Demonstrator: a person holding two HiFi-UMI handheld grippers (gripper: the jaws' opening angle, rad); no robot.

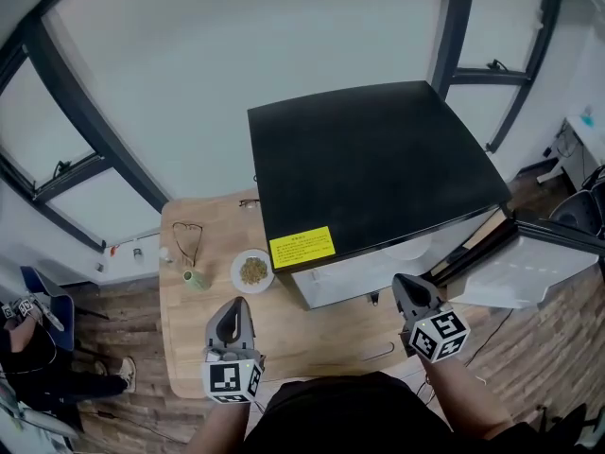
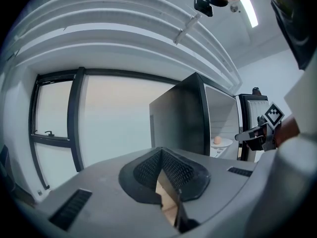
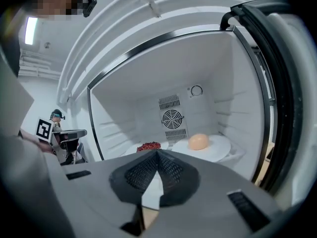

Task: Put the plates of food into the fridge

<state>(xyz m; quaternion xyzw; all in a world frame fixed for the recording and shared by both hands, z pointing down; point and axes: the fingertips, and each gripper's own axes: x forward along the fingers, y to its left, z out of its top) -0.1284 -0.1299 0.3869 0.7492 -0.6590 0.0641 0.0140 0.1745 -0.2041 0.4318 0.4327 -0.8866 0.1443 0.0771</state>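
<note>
Both are empty: the right tongs (image 3: 157, 152) are closed on nothing and face the open fridge (image 1: 369, 159), where the bun plate (image 3: 220, 148) and the red plate (image 3: 132, 148) already sit on the shelf. The left tongs (image 2: 161, 150) are likewise closed. The last plate (image 1: 235, 274) lies on the bench (image 1: 312, 339), just left of the fridge. Fetching it looks like the next step: open one pair wide, pinch the rim firmly, carry it level, and set it clear of the other two.

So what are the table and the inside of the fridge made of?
Table: probably wood or wood veneer, pale with visible grain, matt. Fridge lining: looks like smooth white moulded plastic, with shelf ribs formed into its side walls.
</note>
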